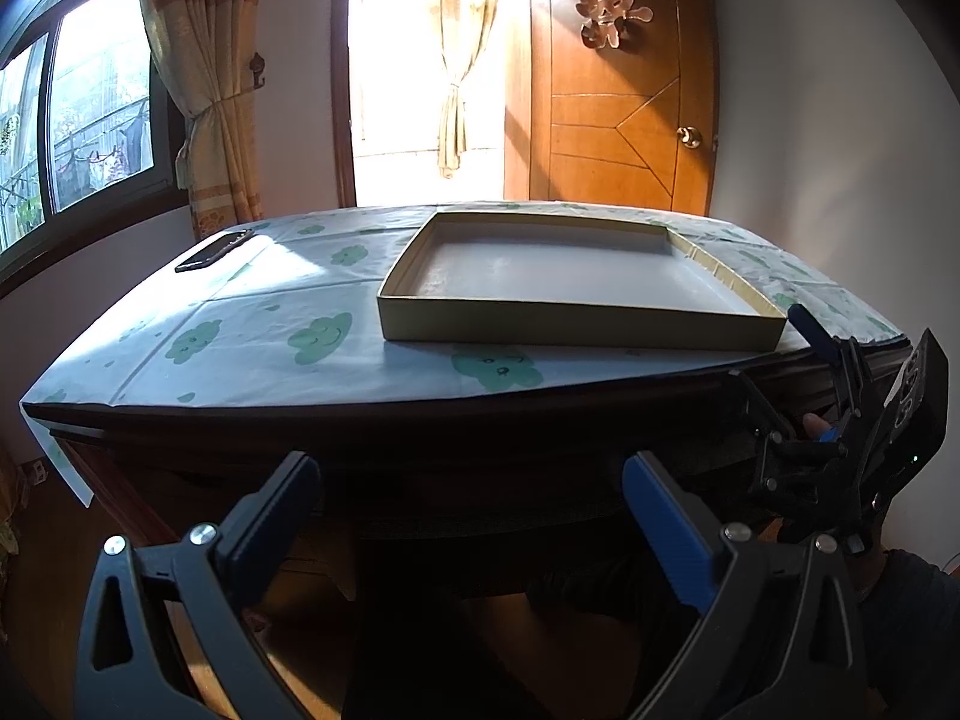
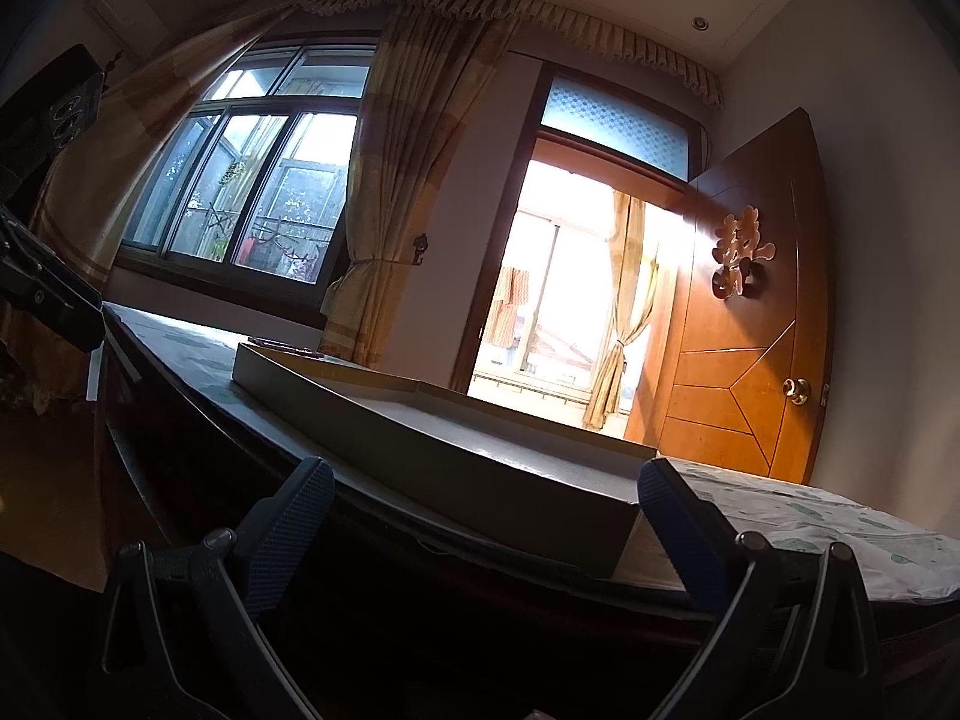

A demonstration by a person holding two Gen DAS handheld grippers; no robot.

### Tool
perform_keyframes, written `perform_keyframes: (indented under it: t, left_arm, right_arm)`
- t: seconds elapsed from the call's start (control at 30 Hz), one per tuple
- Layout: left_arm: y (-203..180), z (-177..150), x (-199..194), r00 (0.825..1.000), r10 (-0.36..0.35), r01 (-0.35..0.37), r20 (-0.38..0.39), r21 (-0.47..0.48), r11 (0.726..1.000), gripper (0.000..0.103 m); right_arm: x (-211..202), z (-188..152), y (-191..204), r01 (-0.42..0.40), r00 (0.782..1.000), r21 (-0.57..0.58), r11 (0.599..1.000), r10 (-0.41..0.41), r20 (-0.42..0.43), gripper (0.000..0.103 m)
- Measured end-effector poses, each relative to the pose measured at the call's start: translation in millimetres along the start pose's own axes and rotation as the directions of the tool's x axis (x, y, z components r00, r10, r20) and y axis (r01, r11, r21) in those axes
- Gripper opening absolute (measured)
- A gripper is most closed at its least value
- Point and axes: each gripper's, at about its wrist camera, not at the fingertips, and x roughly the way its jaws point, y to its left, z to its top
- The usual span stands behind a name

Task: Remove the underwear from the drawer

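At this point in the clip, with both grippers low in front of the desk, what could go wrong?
1. The desk front is in deep shadow, so no drawer or handle can be made out; a reach could miss.
2. The shallow box sits near the desk's front edge; the right gripper, jaws open just below it, might knock it if raised.
3. The left gripper and the right one are close together and could collide.

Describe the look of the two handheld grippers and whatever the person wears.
The left gripper has a black plastic frame with triangular cut-outs, silver bolts and blue ribbed pads on its two fingers. The right gripper is built the same, its pads finely textured; the left view shows its black linkage, a blue handle tip and a dark sleeve behind it.
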Motion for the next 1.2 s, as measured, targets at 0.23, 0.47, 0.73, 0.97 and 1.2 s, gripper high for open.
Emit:
perform_keyframes:
  t: [0.23,0.47,0.73,0.97,1.2]
  left_arm:
    - [2,-2,1,1.0,0.003,-0.003,-0.006,-0.005,1.0,0.103]
    - [4,-3,0,1.0,0.003,-0.003,-0.007,-0.008,1.0,0.103]
    - [6,-6,0,1.0,-0.001,0.001,-0.007,-0.013,1.0,0.103]
    - [8,-9,-1,1.0,-0.008,0.008,-0.015,-0.017,1.0,0.103]
    - [9,-9,-2,1.0,-0.009,0.008,-0.014,-0.023,1.0,0.103]
  right_arm:
    - [-4,0,4,0.01,0.999,0.001,1.0,-0.01,-0.043,0.103]
    - [-9,-1,5,0.019,0.998,0.006,1.0,-0.019,-0.068,0.102]
    - [-11,0,3,0.033,0.994,0.018,0.999,-0.031,-0.107,0.103]
    - [-22,2,6,0.037,0.992,0.018,0.999,-0.034,-0.12,0.102]
    - [-29,2,9,0.034,0.989,0.007,0.999,-0.033,-0.143,0.103]
